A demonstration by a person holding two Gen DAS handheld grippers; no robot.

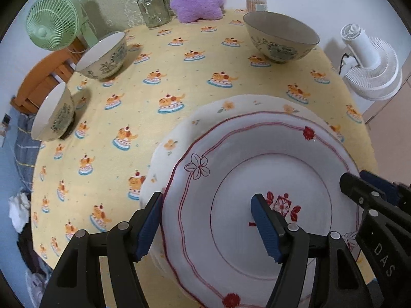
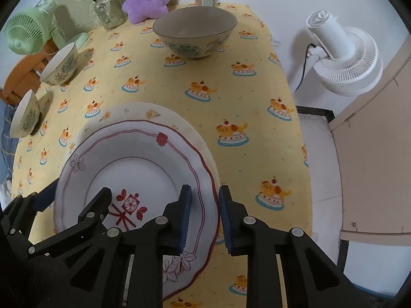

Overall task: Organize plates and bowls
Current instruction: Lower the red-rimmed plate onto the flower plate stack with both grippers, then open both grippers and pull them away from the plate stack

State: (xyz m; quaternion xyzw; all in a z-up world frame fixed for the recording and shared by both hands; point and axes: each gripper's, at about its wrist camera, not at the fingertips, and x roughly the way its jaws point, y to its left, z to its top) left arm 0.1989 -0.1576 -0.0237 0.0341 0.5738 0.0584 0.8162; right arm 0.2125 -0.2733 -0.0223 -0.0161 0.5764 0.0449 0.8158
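The red-trimmed plate (image 2: 133, 169), stacked on a floral plate (image 1: 231, 107) near the tablecloth's (image 1: 154, 59) near edge, is clamped at its right rim by the right gripper (image 2: 204, 215) and straddled, jaws apart, by the left gripper (image 1: 205, 223).

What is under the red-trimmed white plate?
A cream plate with orange flowers lies under the red-trimmed white plate; only its far rim shows. Anything beneath is covered.

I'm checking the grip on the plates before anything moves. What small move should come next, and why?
Probably close the left gripper on the red-rimmed plate. Its pads straddle the near rim but stand apart, while the right gripper already pinches the opposite rim. The plate lies on the orange-flowered plate, so clamping both sides seems safer before lifting.
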